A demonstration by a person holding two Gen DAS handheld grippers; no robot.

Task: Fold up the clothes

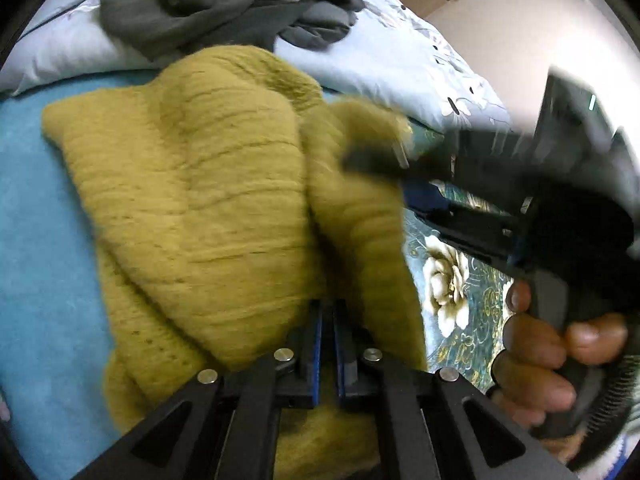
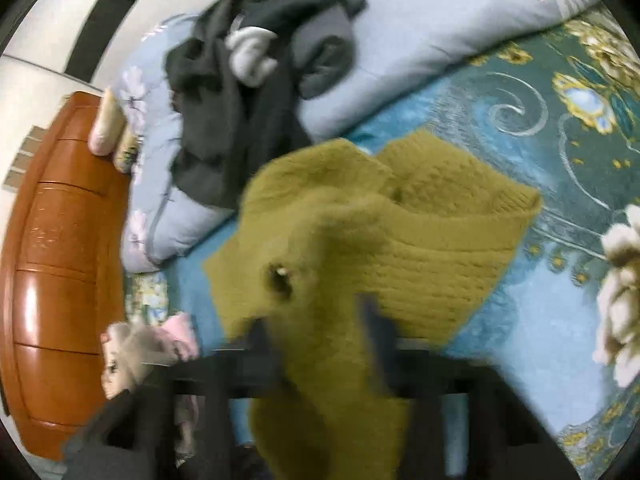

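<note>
A mustard-yellow knitted sweater (image 1: 208, 208) lies bunched on the blue bedspread (image 1: 44, 260); it also shows in the right wrist view (image 2: 420, 248). My left gripper (image 1: 328, 320) is shut on a fold of the sweater at its near edge. My right gripper (image 2: 316, 328) has its fingers wide apart with sweater cloth draped between them; it is blurred. In the left wrist view the right gripper (image 1: 376, 160) reaches in from the right, fingers over the sweater's upper right part.
A pile of dark grey and white clothes (image 1: 208, 4) lies on a pale floral quilt (image 1: 400, 56) at the back. A wooden headboard (image 2: 60, 264) stands at the left. Pink and beige items (image 2: 148, 344) lie near it.
</note>
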